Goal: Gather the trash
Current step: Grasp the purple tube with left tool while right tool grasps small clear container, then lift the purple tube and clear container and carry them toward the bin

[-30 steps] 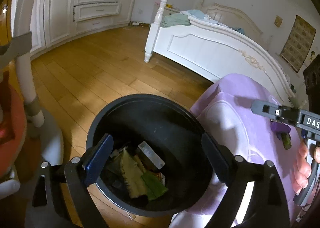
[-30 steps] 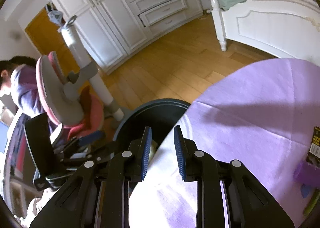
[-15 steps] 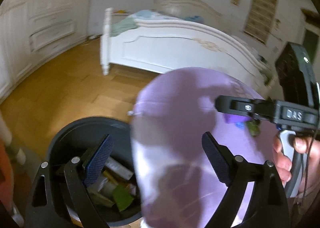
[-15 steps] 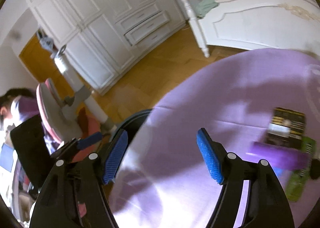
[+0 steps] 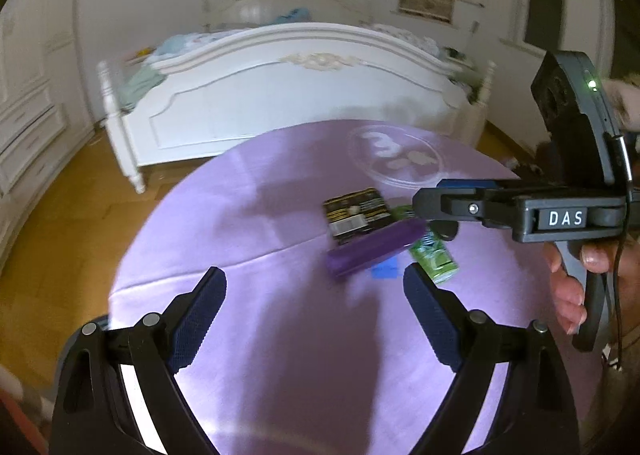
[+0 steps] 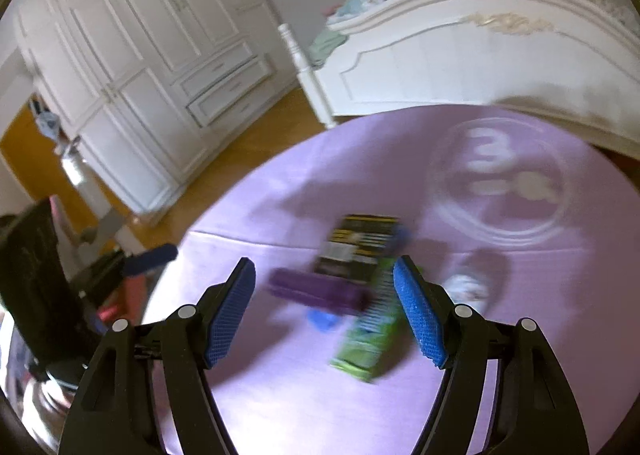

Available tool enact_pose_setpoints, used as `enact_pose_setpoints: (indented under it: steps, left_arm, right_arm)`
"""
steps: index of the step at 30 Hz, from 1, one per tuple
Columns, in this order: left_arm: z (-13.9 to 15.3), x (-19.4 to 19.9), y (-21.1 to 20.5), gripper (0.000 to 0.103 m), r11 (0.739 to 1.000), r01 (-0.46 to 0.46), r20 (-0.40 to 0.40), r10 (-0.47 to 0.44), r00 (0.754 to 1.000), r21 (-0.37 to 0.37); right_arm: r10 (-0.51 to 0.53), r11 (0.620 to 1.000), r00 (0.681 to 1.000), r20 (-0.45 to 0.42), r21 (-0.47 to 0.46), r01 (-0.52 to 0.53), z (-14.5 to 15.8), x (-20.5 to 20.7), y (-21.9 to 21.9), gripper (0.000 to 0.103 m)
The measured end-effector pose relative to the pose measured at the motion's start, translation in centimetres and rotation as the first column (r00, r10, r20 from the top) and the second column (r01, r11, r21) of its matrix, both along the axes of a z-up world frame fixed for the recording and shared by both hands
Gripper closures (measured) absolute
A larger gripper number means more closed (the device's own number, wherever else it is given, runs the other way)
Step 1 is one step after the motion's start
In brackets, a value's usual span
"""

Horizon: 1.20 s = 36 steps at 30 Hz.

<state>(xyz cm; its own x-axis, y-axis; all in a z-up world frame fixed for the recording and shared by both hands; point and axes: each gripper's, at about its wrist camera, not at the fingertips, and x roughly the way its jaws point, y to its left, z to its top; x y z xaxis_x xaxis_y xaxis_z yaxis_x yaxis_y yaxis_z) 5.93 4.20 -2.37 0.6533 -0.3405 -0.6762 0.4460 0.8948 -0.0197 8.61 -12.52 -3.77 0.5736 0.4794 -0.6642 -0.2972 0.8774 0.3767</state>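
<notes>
While both tools hang open and empty over the desk (image 6: 256, 395), the purple box (image 6: 316, 291) looks light and stiff; grip its long sides.

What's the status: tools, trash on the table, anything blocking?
Left tool and right tool open, empty. Purple tube, black packet, green pack on purple cloth. Nothing blocking.

Lilac tablecloth (image 6: 280, 395) w/ white ring-and-3 print at 1 o'clock; black-yellow packet (image 6: 360, 243), purple tube (image 6: 316, 289), green carton (image 6: 370, 335), blue scrap (image 6: 322, 319). White bed (image 6: 460, 59), wardrobe (image 6: 132, 67).
</notes>
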Motion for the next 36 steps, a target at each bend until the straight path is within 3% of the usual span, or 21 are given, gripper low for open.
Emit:
enact_pose_setpoints:
  steps: [7, 16, 19, 21, 31, 36]
  left_arm:
    - [-1.3, 1.5, -3.8, 0.014, 0.990, 0.110, -0.007, -0.110, 0.994, 0.089]
    - [-2.5, 3.8, -6.1, 0.014, 0.973, 0.160, -0.027, -0.158, 0.987, 0.168]
    - [-3.2, 4.2, -6.3, 0.027, 0.969, 0.172, -0.057, -0.164, 0.985, 0.179]
    - [-3.9, 4.7, -6.3, 0.041, 0.969, 0.172, -0.090, -0.158, 0.983, 0.180]
    - [-4.5, 5.5, -5.4, 0.071, 0.987, 0.128, -0.142, -0.114, 0.983, 0.096]
    - [-4.3, 5.9, -3.3, 0.078, 0.998, 0.058, -0.192, -0.061, 0.979, -0.025]
  right_arm:
    - [0.002, 0.991, 1.000, 0.020, -0.133, 0.000, -1.5, -0.5, -2.8, 0.044]
    - [0.024, 0.968, 1.000, -0.001, -0.249, -0.024, -3.4, 0.2, -3.2, 0.046]
    - [0.038, 0.962, 0.999, -0.013, -0.270, -0.040, -4.0, 0.8, -2.9, 0.046]
    - [0.047, 0.962, 0.999, -0.019, -0.268, -0.050, -4.2, 1.3, -2.8, 0.046]
    - [0.041, 0.960, 0.999, -0.021, -0.276, -0.045, -4.6, 2.3, -1.9, 0.054]
    - [0.010, 0.973, 1.000, -0.010, -0.229, -0.012, -4.2, 1.9, -2.7, 0.062]
